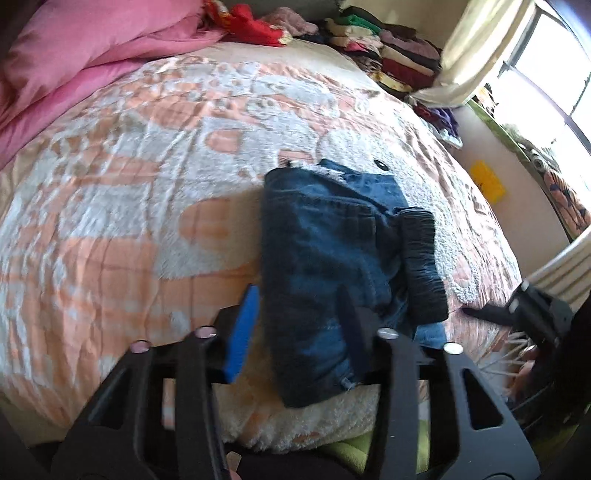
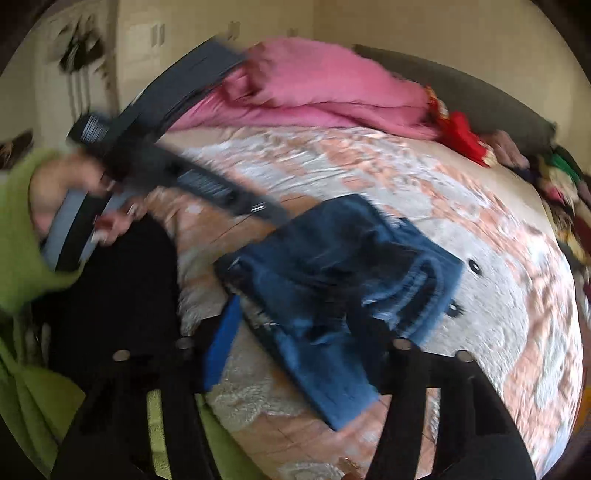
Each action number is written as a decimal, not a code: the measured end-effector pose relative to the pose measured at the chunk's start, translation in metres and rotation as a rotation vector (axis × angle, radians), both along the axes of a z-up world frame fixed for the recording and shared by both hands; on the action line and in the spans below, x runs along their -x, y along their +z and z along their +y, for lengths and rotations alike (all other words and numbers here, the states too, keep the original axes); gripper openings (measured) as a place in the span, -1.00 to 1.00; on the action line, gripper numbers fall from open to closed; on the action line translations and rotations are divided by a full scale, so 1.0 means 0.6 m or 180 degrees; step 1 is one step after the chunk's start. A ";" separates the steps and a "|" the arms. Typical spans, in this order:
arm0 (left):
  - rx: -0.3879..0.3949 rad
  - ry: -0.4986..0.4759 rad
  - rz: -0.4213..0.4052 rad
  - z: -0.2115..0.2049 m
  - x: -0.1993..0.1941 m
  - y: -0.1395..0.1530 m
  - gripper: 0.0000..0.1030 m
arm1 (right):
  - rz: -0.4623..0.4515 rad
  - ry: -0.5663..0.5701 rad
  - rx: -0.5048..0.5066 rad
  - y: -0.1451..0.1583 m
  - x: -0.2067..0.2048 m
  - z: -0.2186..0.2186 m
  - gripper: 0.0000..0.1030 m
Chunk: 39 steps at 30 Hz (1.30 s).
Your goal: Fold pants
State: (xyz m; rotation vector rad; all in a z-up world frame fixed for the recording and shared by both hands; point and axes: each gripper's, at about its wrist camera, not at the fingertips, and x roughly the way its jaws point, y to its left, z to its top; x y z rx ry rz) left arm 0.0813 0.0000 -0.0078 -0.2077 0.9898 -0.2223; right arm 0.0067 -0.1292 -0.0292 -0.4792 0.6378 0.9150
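Folded blue jeans point(image 1: 325, 258) lie in a compact stack on the peach and white bedspread point(image 1: 129, 192), with a dark waistband point(image 1: 421, 266) along their right side. My left gripper point(image 1: 295, 328) hovers over the near end of the stack, open, its blue pad point(image 1: 242, 332) just off the left edge and the dark finger point(image 1: 351, 325) above the denim. In the blurred right wrist view my right gripper point(image 2: 295, 336) stands open over the jeans point(image 2: 351, 266), holding nothing. The left gripper point(image 2: 207, 184), held by a hand in a green sleeve point(image 2: 26, 229), reaches in from the left.
A pink duvet point(image 1: 74, 59) is bunched at the bed's far left. Stacks of folded clothes point(image 1: 399, 51) and red cloth point(image 1: 251, 22) line the far edge. A window point(image 1: 546, 81) with a curtain and a radiator point(image 1: 565, 266) stand to the right, past the bed's edge.
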 end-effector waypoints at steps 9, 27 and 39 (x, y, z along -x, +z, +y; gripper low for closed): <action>-0.0070 -0.0251 0.0182 -0.036 -0.070 -0.021 -0.40 | -0.0060 0.0212 0.0233 -0.033 -0.011 0.046 -0.17; 0.0003 -0.0194 0.0159 -0.029 -0.085 -0.052 -0.39 | 0.0168 0.0491 0.0241 -0.078 0.003 0.049 -0.83; -0.0066 -0.0154 -0.0030 -0.032 -0.064 -0.036 -0.22 | 0.0369 0.0260 -0.0069 -0.035 -0.008 0.026 -0.33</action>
